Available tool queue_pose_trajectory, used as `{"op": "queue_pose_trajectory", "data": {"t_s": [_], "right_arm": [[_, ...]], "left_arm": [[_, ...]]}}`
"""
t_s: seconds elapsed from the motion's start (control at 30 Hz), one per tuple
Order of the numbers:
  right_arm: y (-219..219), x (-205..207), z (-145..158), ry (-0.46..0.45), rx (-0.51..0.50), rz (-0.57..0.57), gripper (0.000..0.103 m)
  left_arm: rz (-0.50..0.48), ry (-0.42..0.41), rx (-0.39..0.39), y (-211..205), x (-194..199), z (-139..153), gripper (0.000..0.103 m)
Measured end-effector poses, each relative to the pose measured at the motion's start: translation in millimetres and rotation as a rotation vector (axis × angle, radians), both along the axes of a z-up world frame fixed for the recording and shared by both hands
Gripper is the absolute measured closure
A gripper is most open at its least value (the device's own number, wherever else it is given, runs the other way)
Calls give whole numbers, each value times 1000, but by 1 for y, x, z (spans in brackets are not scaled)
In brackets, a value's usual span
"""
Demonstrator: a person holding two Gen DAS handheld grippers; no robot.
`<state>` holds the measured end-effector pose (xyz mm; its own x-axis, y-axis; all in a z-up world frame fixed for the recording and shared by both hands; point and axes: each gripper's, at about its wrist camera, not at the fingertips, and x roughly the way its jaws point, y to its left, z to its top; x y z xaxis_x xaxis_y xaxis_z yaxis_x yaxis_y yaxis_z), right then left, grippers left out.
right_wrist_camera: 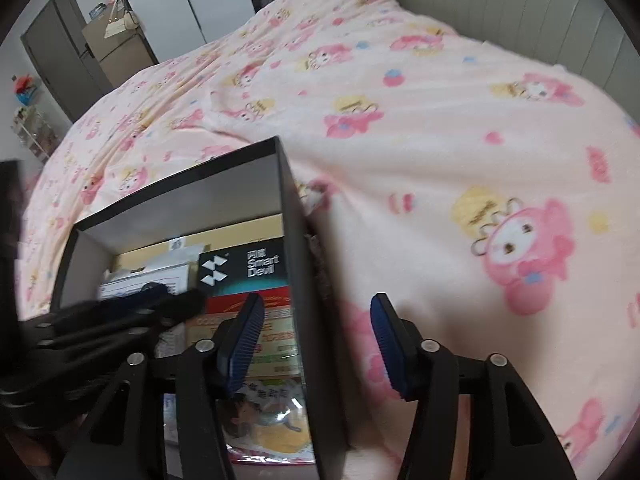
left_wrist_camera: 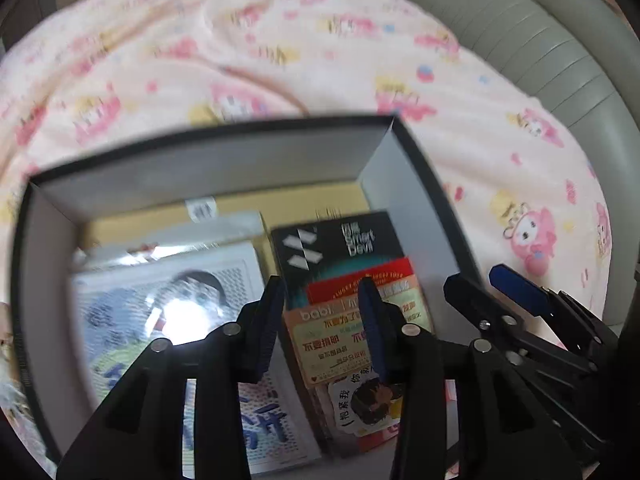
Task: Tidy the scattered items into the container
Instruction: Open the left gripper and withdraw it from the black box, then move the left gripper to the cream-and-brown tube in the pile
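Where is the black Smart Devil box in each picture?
Left wrist view: black box lies inside the container, right of centre, just above the left gripper.
Right wrist view: black box sits left of centre, against the container's dark wall.
Shared landmark: the red card overlapping its lower edge.

Open left hand-held gripper (left_wrist_camera: 322, 316) above black box (left_wrist_camera: 208, 168), packets inside, pink blanket (left_wrist_camera: 280, 40)

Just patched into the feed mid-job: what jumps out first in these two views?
The pink cartoon-print blanket fills both views, with a dark open box resting on it. Inside lie a black packet at the back right, a red and yellow packet in front of it, and a glossy picture card on the left. The left gripper hangs open over them; the right gripper straddles the box's right wall, open.
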<state>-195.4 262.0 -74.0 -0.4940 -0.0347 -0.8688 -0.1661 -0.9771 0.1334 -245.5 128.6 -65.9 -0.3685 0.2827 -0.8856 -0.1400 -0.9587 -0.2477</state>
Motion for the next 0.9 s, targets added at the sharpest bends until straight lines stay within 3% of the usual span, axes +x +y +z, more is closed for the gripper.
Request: {"op": "queue_pose_trajectory", "data": {"t_s": [0.07,0.13,0.2,0.3,0.47,0.67,0.9], "right_arm": [[-2,4,4,2,17,6,50],[-5,11,13,28,5,27,43],[-12,19,26,75,19,44,35],[-25,26,41,133,60,59,34],[-40,42,58,199,109,54,33],[-57,83,68,267,2,96,33],[-99,122,66,250,-86,207,33]], "left_arm": [[21,67,-21,-3,6,14,44],[35,123,-31,-6,16,28,41],[56,179,-56,-13,26,43,40],[94,231,-84,-20,25,53,40],[139,284,-71,-32,55,75,40],[121,301,-82,-44,99,91,40],[168,231,-28,-92,154,91,39]]}}
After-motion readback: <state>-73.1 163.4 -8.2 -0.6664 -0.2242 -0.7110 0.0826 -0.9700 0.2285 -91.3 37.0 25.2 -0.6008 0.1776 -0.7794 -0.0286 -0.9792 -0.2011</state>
